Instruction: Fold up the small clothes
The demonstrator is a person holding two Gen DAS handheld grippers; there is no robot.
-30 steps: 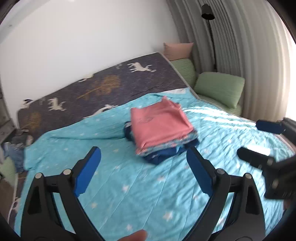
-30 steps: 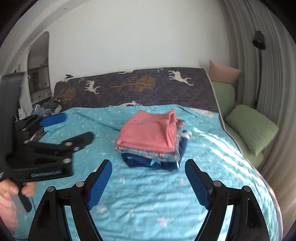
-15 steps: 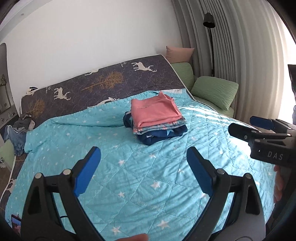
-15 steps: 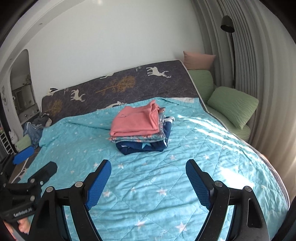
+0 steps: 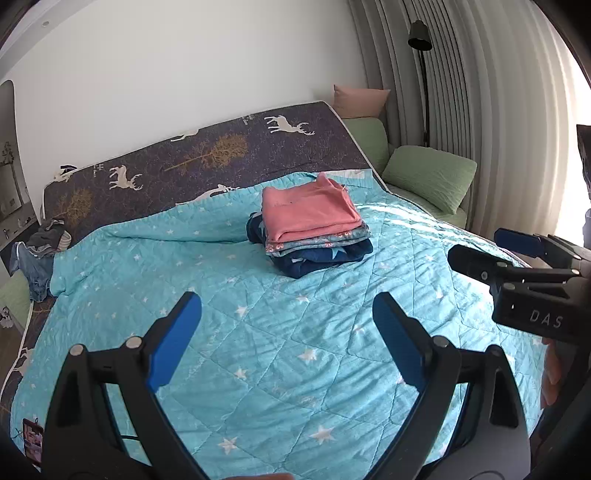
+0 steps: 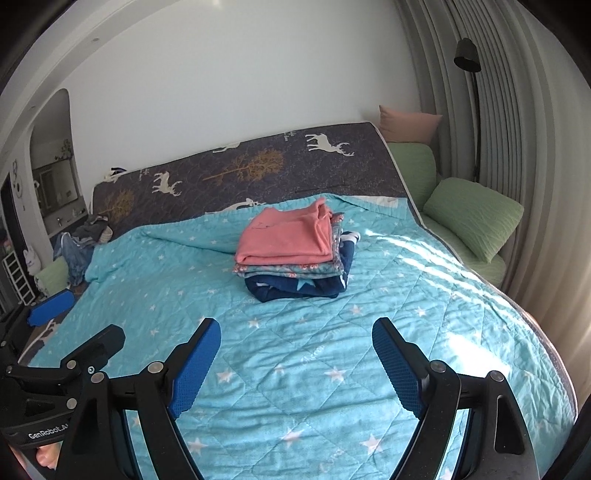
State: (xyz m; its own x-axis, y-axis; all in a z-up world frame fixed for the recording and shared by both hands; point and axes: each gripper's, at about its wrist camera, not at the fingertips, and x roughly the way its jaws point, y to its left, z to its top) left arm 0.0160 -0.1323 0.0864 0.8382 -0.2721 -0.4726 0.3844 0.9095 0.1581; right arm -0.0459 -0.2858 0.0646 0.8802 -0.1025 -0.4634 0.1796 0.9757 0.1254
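Note:
A stack of folded small clothes (image 5: 314,229) lies on the turquoise star quilt (image 5: 295,350), with a pink piece on top, a floral piece under it and dark blue ones at the bottom. It also shows in the right wrist view (image 6: 295,251). My left gripper (image 5: 288,332) is open and empty, held above the quilt well short of the stack. My right gripper (image 6: 295,354) is open and empty too, likewise back from the stack. The right gripper shows at the right of the left wrist view (image 5: 491,251); the left gripper shows at the left of the right wrist view (image 6: 77,325).
A dark deer-print cover (image 5: 207,158) lies at the bed's head by the white wall. Green cushions (image 5: 428,177) and a pink one (image 5: 358,101) sit at the right by curtains and a floor lamp (image 5: 419,33). Loose clothes (image 5: 40,251) hang off the bed's left side.
Both grippers have pulled back from the stack and risen, so the stack looks smaller and farther away. Both stay open. The stack has not moved.

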